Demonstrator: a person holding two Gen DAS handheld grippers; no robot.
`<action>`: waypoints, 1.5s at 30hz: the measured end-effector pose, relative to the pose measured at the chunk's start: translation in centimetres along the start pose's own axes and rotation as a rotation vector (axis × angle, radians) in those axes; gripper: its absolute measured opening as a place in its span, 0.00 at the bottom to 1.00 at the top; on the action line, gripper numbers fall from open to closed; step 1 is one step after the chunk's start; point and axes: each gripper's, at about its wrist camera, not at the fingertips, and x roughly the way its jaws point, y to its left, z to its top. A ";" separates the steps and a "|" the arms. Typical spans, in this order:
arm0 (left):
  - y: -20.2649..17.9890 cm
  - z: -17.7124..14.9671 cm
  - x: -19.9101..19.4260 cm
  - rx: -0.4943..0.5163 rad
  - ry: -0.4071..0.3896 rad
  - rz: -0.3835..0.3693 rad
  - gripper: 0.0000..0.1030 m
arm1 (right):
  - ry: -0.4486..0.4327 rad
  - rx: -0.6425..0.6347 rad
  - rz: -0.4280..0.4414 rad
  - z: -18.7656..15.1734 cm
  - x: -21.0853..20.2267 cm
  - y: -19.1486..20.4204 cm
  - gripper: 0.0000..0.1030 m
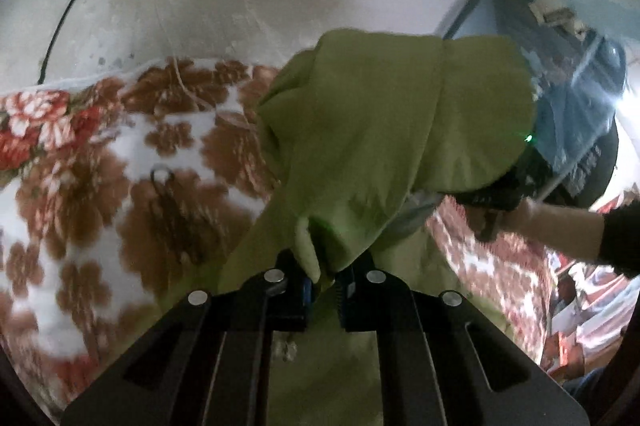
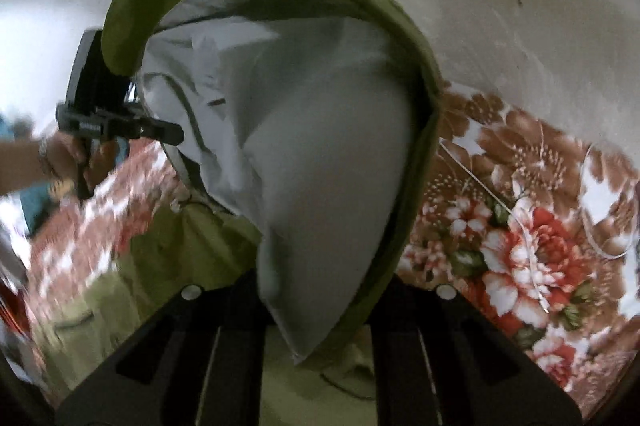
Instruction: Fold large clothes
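Clearly both tools, left tool (image 1: pixel 322 290) and right tool (image 2: pixel 316 314), pinch the green jacket (image 1: pixel 384 129), whose slack middle between them may slip or bunch.

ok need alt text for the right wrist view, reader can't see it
The right gripper jaws are shut on a green garment, lifted so its grey lining fills the middle of the view. Behind lies a floral blanket; at the left, a hand holds the left gripper, also at the garment.
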 end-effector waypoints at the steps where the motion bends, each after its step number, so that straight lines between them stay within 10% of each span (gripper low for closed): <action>1: -0.8 -1.3 -0.6 0.009 0.012 0.010 0.08 | 0.003 -0.022 -0.015 -0.5 -0.3 0.3 0.10; 6: -3.1 -7.4 -1.0 0.050 0.083 0.061 0.08 | 0.027 -0.132 -0.078 -6.5 -1.2 4.6 0.22; 11: -4.3 -13.7 1.2 0.140 0.183 0.155 0.14 | 0.059 -0.259 -0.172 -13.4 -0.6 8.8 0.72; 14: -4.7 -16.3 2.4 0.164 0.217 0.190 0.36 | 0.055 -0.251 -0.221 -16.2 -0.8 9.4 0.92; 22: -7.7 -20.9 1.3 0.253 0.289 0.330 0.85 | 0.076 -0.147 -0.255 -21.3 -5.1 9.5 0.95; 31: -12.2 -20.0 -8.1 0.023 0.121 0.334 0.87 | -0.024 0.253 -0.241 -17.8 -13.3 8.5 0.95; 37: -15.2 -16.3 -4.9 -0.118 -0.057 0.324 0.86 | 0.052 0.369 -0.298 -12.4 -8.4 9.5 0.95; 39: -15.8 -15.1 -2.6 -0.140 -0.069 0.323 0.59 | 0.122 0.334 -0.357 -11.8 -5.3 10.4 0.95; 45: -14.1 -16.2 5.1 -0.169 0.070 0.373 0.32 | 0.227 0.314 -0.417 -14.2 0.3 11.5 0.95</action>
